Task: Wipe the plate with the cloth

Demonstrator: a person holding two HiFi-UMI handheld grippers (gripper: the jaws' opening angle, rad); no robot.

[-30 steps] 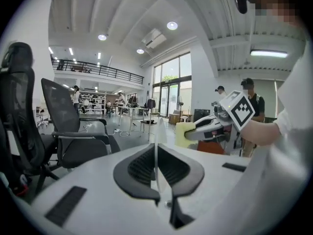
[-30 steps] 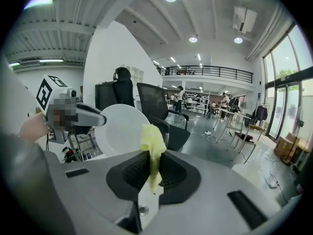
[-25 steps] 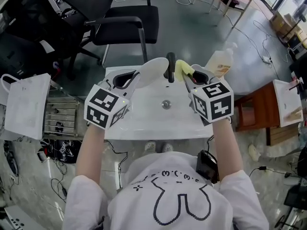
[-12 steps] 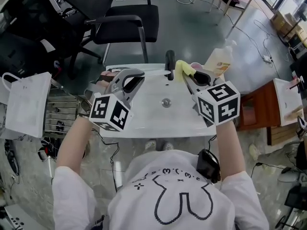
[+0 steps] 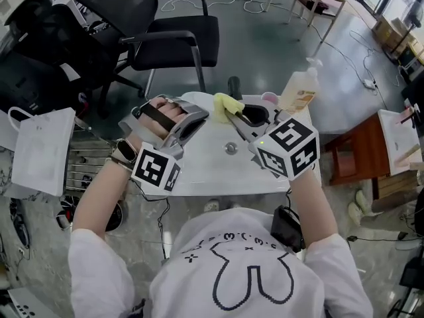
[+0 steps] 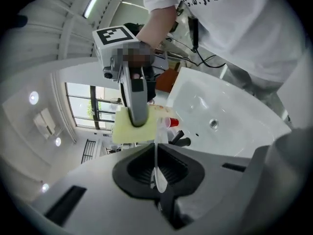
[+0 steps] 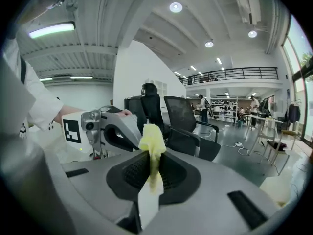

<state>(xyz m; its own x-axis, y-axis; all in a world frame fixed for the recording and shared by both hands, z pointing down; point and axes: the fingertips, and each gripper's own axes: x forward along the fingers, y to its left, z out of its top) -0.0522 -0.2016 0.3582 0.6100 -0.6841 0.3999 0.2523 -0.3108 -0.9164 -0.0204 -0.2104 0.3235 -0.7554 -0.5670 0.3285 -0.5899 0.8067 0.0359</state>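
In the left gripper view a white plate (image 6: pixel 157 153) stands edge-on, a thin sliver with my left gripper (image 6: pixel 157 169) shut on its rim. From the head view I cannot pick the plate out behind that rolled gripper (image 5: pixel 192 118). A yellow cloth (image 5: pixel 226 104) sits bunched in my right gripper (image 5: pixel 233 116), whose jaws are shut on it. The cloth (image 6: pixel 128 130) hangs just beyond the plate's far edge, close beside it; touching or not, I cannot tell. The right gripper view shows the cloth (image 7: pixel 152 148) rising out of its jaws (image 7: pixel 149 180), with the left gripper (image 7: pixel 111 130) straight ahead.
Below both grippers is a white sink (image 5: pixel 212 167) with a drain (image 5: pixel 230 148) and a black faucet (image 5: pixel 233 85). A soap bottle (image 5: pixel 299 87) and a red cup (image 6: pixel 169 123) stand at its back. Black chairs (image 5: pixel 175 28) are beyond, a white bag (image 5: pixel 41 152) to the left, a wooden table (image 5: pixel 351 158) to the right.
The left gripper has rolled and shifted left, turning the plate from face-up to edge-on. The right gripper has carried the cloth left and slightly up, towards the left gripper.
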